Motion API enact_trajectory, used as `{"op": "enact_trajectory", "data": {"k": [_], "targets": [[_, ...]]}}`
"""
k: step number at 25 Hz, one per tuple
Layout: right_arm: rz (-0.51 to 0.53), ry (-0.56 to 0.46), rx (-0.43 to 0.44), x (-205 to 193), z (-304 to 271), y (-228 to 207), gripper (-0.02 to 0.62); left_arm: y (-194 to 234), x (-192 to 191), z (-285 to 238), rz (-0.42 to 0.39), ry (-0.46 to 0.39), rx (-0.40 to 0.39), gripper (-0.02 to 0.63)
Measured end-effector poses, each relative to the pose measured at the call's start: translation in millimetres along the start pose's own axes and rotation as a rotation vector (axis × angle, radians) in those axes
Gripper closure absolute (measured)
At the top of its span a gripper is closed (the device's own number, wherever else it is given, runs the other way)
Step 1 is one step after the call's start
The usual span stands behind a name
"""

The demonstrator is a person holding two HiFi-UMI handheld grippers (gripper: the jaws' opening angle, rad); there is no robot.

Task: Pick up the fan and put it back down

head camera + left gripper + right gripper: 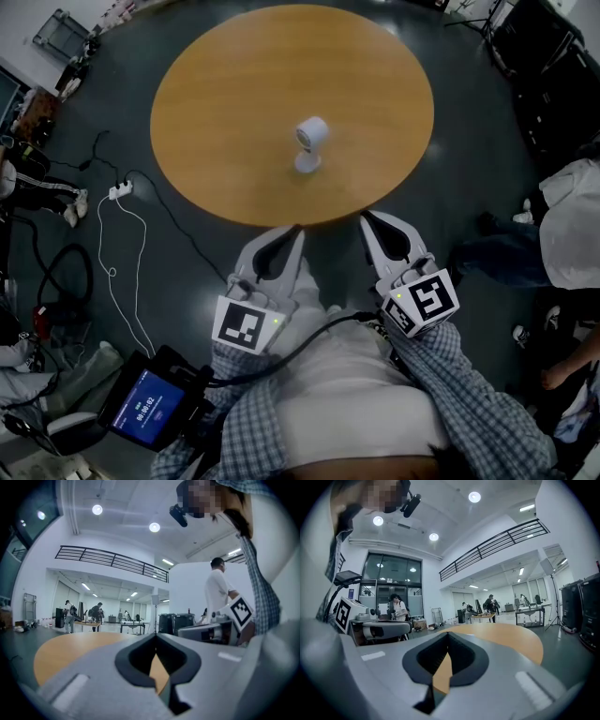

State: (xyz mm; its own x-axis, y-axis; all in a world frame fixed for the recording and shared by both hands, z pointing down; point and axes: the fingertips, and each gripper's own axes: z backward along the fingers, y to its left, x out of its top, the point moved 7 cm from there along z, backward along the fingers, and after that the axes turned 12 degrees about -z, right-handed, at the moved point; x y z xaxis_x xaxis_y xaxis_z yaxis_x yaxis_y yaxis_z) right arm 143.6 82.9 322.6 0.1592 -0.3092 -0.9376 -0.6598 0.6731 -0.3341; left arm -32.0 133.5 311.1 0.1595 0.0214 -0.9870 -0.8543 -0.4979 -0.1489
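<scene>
Standing on table (225, 112), fan (310, 142) well beyond left claw (296, 229) and right claw (367, 217)

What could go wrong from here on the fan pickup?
1. The left tongs and right tongs are both shut; unless one opens first, it would likely nudge the fan over.
2. The fan looks top-heavy, a round head on a small base, so an off-centre grip or tilted set-down on the table could topple it.

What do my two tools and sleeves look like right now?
Both the left tool and right tool are pale grey, tapering, dark inside. Each carries a black-and-white marker cube. A black cable crosses the person's front. The sleeves are blue-and-white checked.
</scene>
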Motion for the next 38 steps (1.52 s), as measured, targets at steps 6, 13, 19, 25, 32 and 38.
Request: {"op": "enact_trajectory", "data": {"k": [6,13,19,25,32,38], "targets": [[-0.022,-0.005,0.000,7.4,-67.2,-2.4,0.593,59.7,-15.8,-18.1,-0.024,0.029,-0.030,0.606],[-0.006,0.052,-0.046,-3.6,-109.7,-20.8,0.593,96.1,-26.6,-39.2,0.002,0.057,-0.080,0.606],[-0.018,0.202,-0.055,-49.3,-138.1,-51.3,0.592,114.7,-60.3,-54.0,0.033,0.145,-0.075,0.606],[-0.044,0.323,-0.077,-88.6,-174.2,-83.8,0.567,132.0,-91.6,-69.4,0.100,0.217,-0.051,0.606],[-0.020,0.347,-0.122,-109.4,-183.7,-84.5,0.471,126.4,-90.5,-55.9,0.033,0.247,-0.095,0.606],[-0.008,0.298,-0.091,-107.9,-201.8,-76.7,0.431,121.3,-94.5,-55.5,0.041,0.285,-0.118,0.606]]}}
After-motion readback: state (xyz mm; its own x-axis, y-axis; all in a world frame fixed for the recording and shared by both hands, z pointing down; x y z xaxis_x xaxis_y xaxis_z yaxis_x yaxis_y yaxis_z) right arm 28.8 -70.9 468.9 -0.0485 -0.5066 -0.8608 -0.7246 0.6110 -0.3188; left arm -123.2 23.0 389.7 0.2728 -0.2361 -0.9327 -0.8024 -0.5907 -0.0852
